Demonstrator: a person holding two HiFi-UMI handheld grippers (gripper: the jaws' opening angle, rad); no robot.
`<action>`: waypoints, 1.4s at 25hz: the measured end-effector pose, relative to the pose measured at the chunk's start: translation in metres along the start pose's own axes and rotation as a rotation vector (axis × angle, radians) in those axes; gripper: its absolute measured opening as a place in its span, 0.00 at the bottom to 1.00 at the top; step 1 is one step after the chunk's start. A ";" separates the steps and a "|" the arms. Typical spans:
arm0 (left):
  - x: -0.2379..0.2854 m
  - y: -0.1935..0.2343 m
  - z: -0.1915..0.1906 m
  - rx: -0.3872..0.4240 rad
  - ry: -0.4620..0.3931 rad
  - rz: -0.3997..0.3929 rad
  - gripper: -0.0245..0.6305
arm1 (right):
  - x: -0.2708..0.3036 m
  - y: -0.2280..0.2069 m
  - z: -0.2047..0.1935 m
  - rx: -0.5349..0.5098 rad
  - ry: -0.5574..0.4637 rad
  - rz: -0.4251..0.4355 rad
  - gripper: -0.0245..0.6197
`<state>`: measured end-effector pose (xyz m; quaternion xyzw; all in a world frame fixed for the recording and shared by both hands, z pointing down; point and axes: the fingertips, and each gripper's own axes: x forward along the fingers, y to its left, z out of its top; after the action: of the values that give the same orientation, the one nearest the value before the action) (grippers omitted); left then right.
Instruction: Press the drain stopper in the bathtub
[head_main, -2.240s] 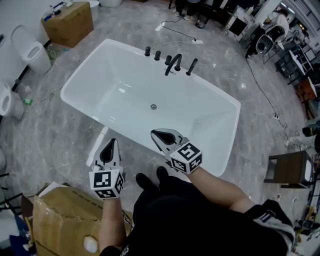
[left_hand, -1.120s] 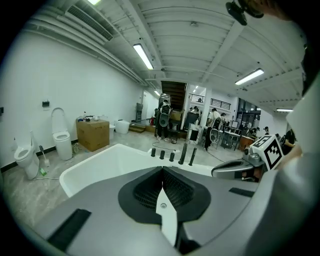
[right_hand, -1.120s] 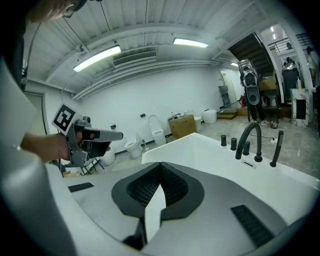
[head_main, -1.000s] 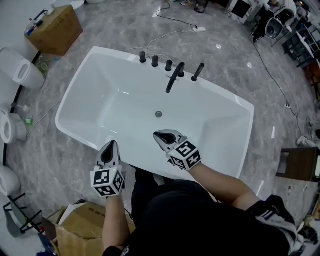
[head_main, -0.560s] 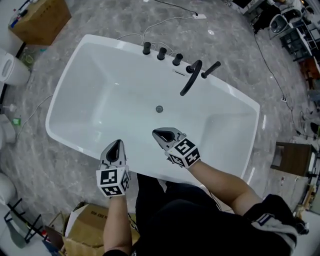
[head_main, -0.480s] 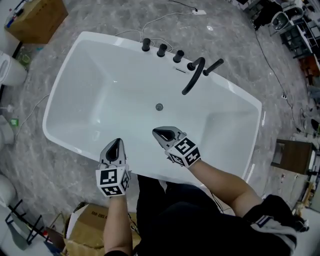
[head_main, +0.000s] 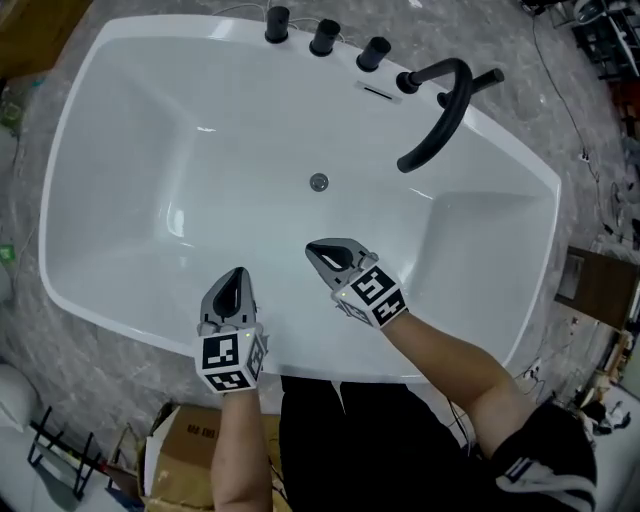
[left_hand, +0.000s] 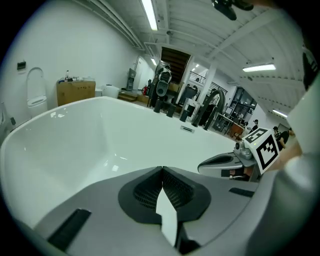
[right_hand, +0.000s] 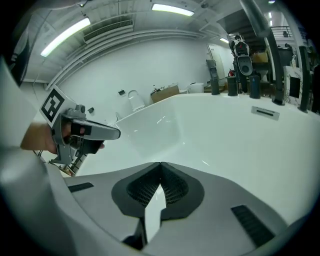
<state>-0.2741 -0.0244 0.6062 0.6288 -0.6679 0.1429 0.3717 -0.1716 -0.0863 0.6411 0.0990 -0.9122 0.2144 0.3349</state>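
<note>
A white bathtub (head_main: 90, 290) fills the head view, with the small round metal drain stopper (head_main: 319, 182) on its floor at the middle. My right gripper (head_main: 313, 248) hangs over the tub's inside, its tip a short way on the near side of the stopper, jaws shut on nothing. My left gripper (head_main: 238, 273) is over the near wall, also shut and empty. In the left gripper view the shut left gripper (left_hand: 161, 169) points across the tub (left_hand: 75, 135), with the right gripper's fingers (left_hand: 220, 162) at the right. The right gripper view shows the shut right gripper (right_hand: 160, 165) and no stopper.
A black curved faucet spout (head_main: 437, 115) and black knobs (head_main: 323, 37) stand on the far rim. A cardboard box (head_main: 185, 460) sits on the grey floor by the person's left leg. A dark stool (head_main: 600, 285) is at the right. A toilet (left_hand: 37, 92) stands beyond the tub.
The view has closed in over the tub. Both grippers have moved forward from the floor side across the near rim, the right one nearer the stopper. Both stay shut.
</note>
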 end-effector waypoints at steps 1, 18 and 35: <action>0.015 0.000 -0.008 0.005 0.010 -0.006 0.06 | 0.010 -0.008 -0.009 0.003 0.001 0.000 0.06; 0.228 0.040 -0.149 0.096 0.183 -0.031 0.06 | 0.171 -0.158 -0.170 -0.023 0.179 -0.064 0.06; 0.332 0.064 -0.217 0.124 0.258 -0.119 0.06 | 0.259 -0.298 -0.259 -0.031 0.356 -0.257 0.06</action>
<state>-0.2440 -0.1145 0.9970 0.6653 -0.5660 0.2413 0.4228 -0.1236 -0.2418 1.0841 0.1700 -0.8217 0.1698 0.5169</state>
